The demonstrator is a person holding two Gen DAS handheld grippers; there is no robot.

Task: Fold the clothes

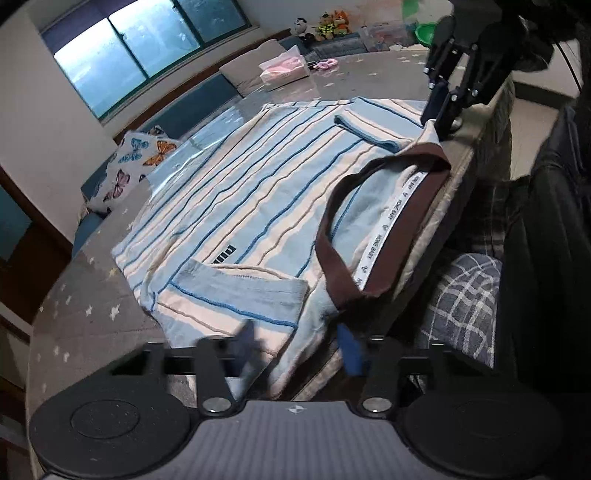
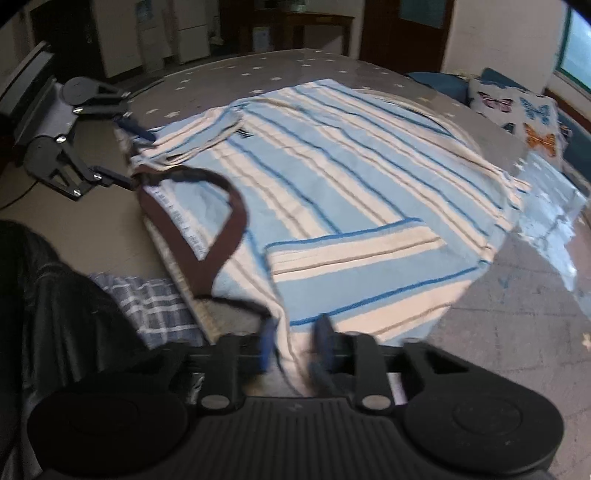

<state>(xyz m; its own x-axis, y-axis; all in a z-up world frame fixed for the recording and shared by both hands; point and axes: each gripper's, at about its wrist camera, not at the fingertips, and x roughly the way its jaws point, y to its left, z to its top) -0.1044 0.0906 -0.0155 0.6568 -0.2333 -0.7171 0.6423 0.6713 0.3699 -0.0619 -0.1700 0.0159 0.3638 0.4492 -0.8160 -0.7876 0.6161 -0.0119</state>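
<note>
Striped T-shirt (image 1: 251,206) spread flat on the star-patterned table (image 1: 85,306), brown collar (image 1: 391,229) at its near edge; left gripper (image 1: 299,347) pinching shoulder fabric at collar's 7 o'clock, right gripper (image 2: 295,339) pinching the opposite shoulder

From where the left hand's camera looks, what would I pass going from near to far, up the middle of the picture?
left gripper → folded-in sleeve → striped shirt → tissue box → stuffed toys
</note>
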